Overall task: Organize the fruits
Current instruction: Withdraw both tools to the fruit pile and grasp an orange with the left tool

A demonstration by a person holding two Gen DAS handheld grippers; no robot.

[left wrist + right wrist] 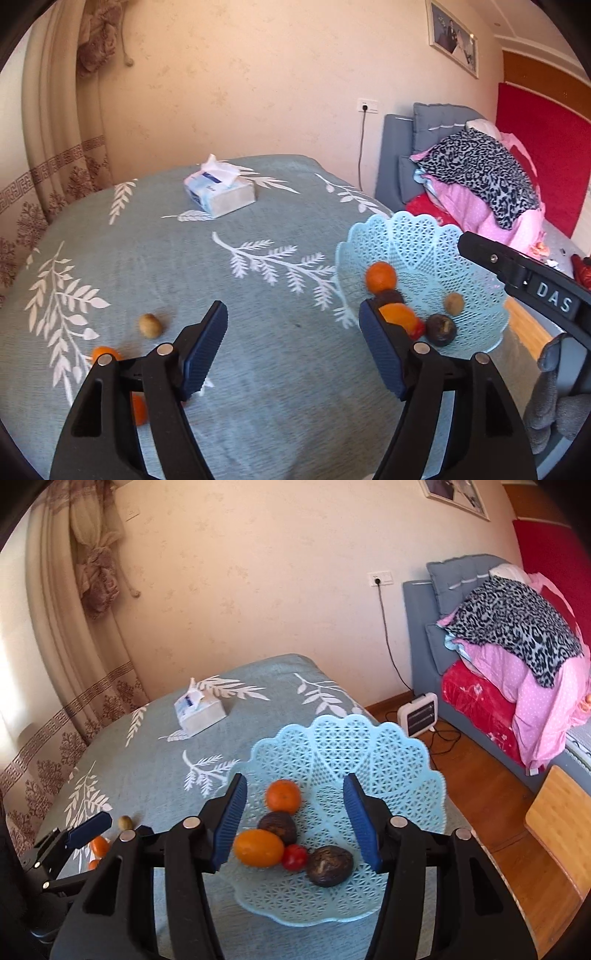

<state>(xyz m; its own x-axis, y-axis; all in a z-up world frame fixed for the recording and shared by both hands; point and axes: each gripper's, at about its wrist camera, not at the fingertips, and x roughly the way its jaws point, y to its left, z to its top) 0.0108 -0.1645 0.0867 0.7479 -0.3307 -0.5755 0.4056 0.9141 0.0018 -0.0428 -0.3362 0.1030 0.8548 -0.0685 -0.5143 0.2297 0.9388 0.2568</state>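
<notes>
A light blue lattice basket (388, 760) stands at the table's right edge and also shows in the left wrist view (424, 243). In it lie a round orange (283, 796), an oval orange fruit (258, 847), a small red fruit (294, 857) and two dark brown fruits (277, 826) (329, 864). A small brown fruit (454, 304) shows in the basket in the left wrist view. My right gripper (295, 821) is open and empty, above the basket's fruits. My left gripper (293, 350) is open and empty over the cloth. A brown kiwi (150, 325) and orange fruits (104, 353) lie left of it.
A tissue box (220, 192) sits at the table's far side on the teal leaf-print cloth (258, 295). Right of the table are a wooden floor, a small heater (419, 714), a bed piled with bedding (517, 657) and a wooden stool (561, 816). Curtains hang at the left.
</notes>
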